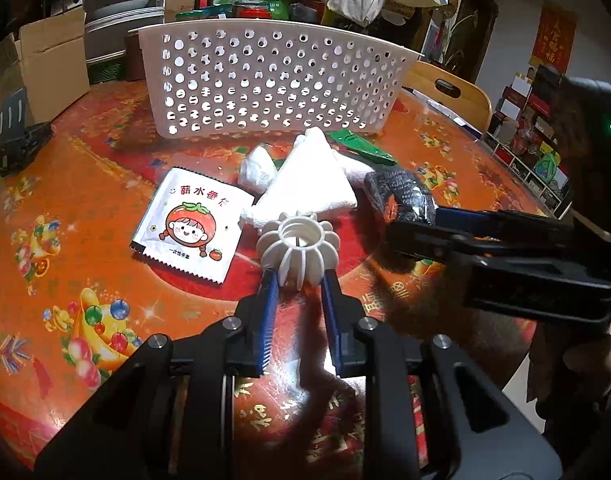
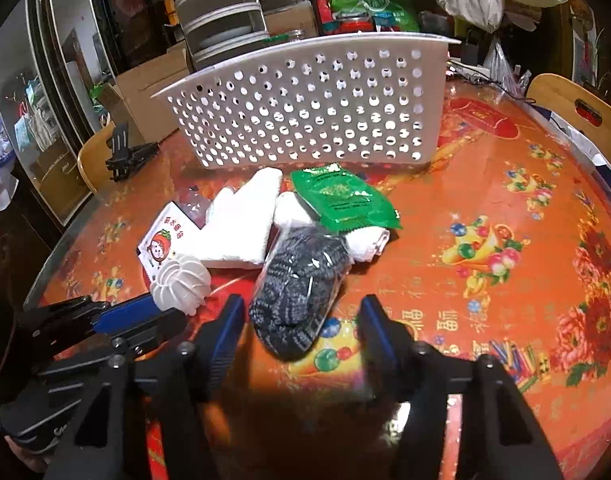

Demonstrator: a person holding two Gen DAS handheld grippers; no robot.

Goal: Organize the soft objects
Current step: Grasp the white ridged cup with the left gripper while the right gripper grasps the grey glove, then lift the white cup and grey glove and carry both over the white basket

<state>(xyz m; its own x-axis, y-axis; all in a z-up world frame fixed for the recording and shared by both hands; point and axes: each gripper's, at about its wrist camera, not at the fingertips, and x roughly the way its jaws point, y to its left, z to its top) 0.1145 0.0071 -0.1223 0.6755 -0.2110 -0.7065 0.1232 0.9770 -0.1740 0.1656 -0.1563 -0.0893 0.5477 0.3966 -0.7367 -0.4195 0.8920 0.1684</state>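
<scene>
My left gripper [image 1: 299, 278] is shut on a white ribbed ring-shaped piece [image 1: 297, 250] low over the table; from the right wrist it shows at the lower left, the ring [image 2: 181, 284] at its tips. My right gripper [image 2: 301, 312] straddles a dark knitted item in a clear bag [image 2: 301, 284], its blue pads standing a little off each side. Behind lie a folded white towel [image 1: 309, 184], a tomato-cartoon sachet [image 1: 189, 224], a green packet [image 2: 345, 200] and a small white bag [image 1: 257, 168]. A white perforated basket [image 1: 273, 80] stands beyond them.
The table [image 2: 485, 184] wears a red-orange patterned cloth. A black folding stand [image 1: 17, 136] and a cardboard box [image 1: 49, 64] sit at the far left. Wooden chair backs [image 1: 449, 92] rise behind the table's right rim. Bags and stacked containers crowd the space behind the basket.
</scene>
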